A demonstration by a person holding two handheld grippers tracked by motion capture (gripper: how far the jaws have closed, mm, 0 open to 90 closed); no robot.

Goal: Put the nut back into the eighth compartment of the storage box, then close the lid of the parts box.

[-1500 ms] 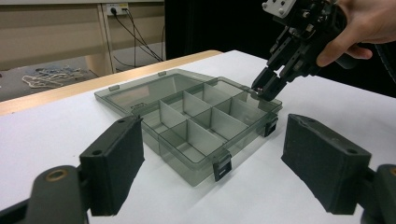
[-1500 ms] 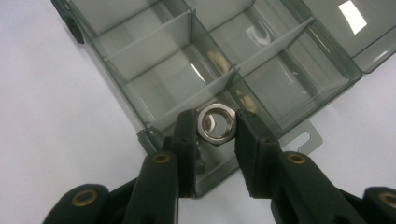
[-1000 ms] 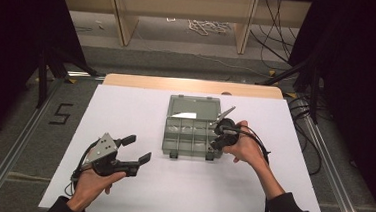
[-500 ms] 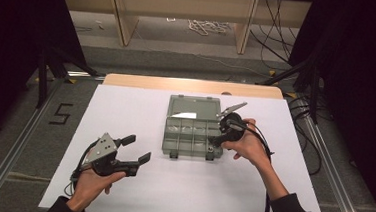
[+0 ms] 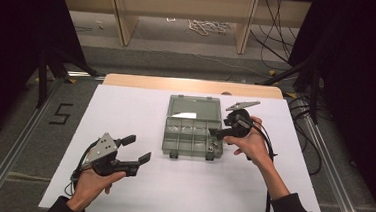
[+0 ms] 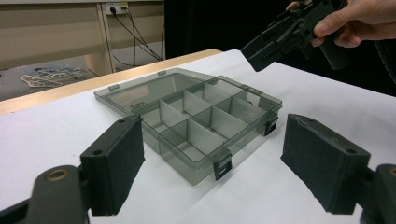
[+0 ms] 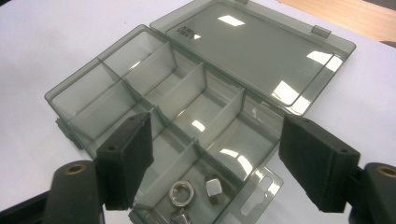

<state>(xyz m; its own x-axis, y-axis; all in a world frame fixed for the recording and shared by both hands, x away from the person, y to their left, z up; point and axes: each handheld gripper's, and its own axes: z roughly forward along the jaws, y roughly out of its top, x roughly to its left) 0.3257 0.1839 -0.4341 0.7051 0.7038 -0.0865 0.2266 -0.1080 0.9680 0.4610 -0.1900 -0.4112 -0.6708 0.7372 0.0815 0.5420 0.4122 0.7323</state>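
The organiser box (image 5: 192, 131) is smoky translucent plastic, rectangular, split by thin partitions into compartments, with its flat lid (image 7: 261, 51) folded fully back on the sheet. It lies at the centre of the table on a matt white covering (image 5: 126, 106); a pale wooden edge (image 5: 192, 85) shows at the far side. Beyond are grey floor, wooden uprights and loose cables. Three metal hex nuts (image 7: 196, 193) lie in a near corner compartment; a third is partly cut off, so the count is probable. The right gripper (image 5: 219, 133) hovers over that corner, jaws having just been opening, nothing between them. The left gripper (image 5: 137, 149) rests wide apart, empty, well clear of the box.
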